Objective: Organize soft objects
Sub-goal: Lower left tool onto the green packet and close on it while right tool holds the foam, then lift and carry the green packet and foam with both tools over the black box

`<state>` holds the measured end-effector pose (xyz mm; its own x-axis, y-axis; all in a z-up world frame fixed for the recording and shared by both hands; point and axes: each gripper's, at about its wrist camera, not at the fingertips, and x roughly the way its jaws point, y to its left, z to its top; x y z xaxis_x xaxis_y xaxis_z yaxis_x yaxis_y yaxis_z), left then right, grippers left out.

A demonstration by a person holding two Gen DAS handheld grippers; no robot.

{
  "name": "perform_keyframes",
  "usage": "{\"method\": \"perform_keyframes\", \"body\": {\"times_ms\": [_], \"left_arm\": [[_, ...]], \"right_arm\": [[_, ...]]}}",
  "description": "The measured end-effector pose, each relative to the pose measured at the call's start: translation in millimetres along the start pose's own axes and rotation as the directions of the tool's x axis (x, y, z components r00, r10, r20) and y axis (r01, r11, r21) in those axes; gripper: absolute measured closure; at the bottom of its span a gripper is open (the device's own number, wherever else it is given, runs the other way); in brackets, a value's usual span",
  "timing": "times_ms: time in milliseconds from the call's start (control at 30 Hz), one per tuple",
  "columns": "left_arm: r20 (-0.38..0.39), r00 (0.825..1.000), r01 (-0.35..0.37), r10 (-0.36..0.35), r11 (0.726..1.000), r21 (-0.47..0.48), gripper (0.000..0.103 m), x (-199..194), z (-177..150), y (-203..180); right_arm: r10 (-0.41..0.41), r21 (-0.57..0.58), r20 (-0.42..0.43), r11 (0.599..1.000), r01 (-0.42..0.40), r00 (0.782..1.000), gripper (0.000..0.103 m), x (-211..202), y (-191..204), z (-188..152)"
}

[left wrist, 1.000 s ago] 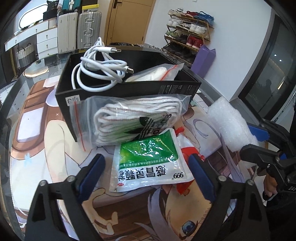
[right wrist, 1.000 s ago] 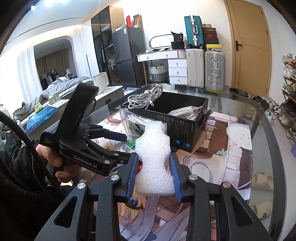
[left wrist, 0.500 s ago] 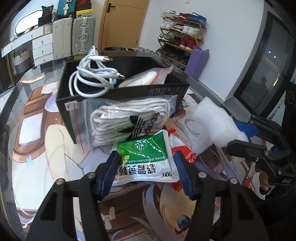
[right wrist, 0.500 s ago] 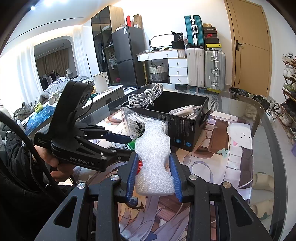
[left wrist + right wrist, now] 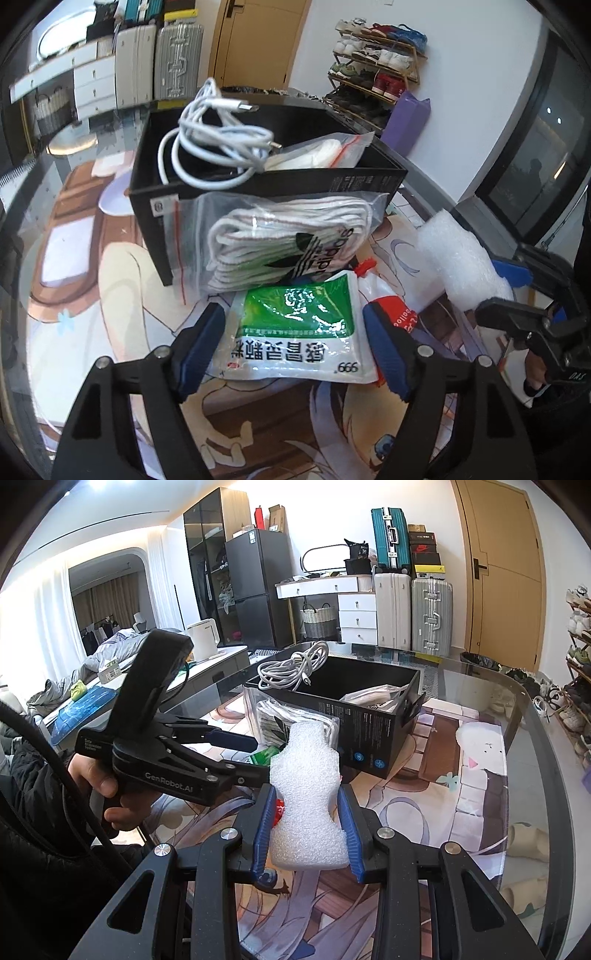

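Observation:
My left gripper (image 5: 293, 328) is open, its blue fingers on either side of a green and white medicine packet (image 5: 299, 328) that lies on the printed mat. A clear bag of white socks (image 5: 284, 240) leans against the black box (image 5: 236, 192), which holds a white cable (image 5: 218, 147) and a bagged white item (image 5: 321, 155). My right gripper (image 5: 308, 823) is shut on a white foam piece (image 5: 306, 797) and holds it above the mat. The foam also shows in the left wrist view (image 5: 458, 262).
A red and white packet (image 5: 391, 314) lies under the green one's right edge. The glass table's curved edge (image 5: 550, 775) runs along the right. Suitcases (image 5: 413, 602), drawers and a shoe rack (image 5: 373, 70) stand beyond the table.
My left gripper has moved forward and narrowed, so its fingers now flank the green packet. My right gripper holds the foam in about the same place.

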<state>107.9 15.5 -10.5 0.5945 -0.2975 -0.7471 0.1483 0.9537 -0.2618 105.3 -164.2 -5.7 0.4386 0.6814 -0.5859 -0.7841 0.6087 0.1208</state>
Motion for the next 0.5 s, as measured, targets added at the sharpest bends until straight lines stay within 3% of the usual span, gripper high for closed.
{"method": "perform_keyframes", "body": {"times_ms": [200,400,500], "left_arm": [[-0.005,1.0,0.016,-0.016,1.0,0.008,0.034,2.5,1.6,-2.5],[0.009,0.999,0.031,-0.031,0.999,0.039,0.055,-3.2,3.8,-11.7],[0.009,1.0,0.027,-0.028,0.999,0.044,0.055,-4.6,1.7,-12.4]], "right_arm": [[0.0,0.0,-0.001,1.0,0.0,1.0,0.068,-0.1,0.1,0.1],[0.001,-0.001,0.001,1.0,-0.001,1.0,0.068,-0.8,0.4,-0.1],[0.001,-0.003,0.004,1.0,-0.001,1.0,0.068,-1.4,0.7,0.1]]}}
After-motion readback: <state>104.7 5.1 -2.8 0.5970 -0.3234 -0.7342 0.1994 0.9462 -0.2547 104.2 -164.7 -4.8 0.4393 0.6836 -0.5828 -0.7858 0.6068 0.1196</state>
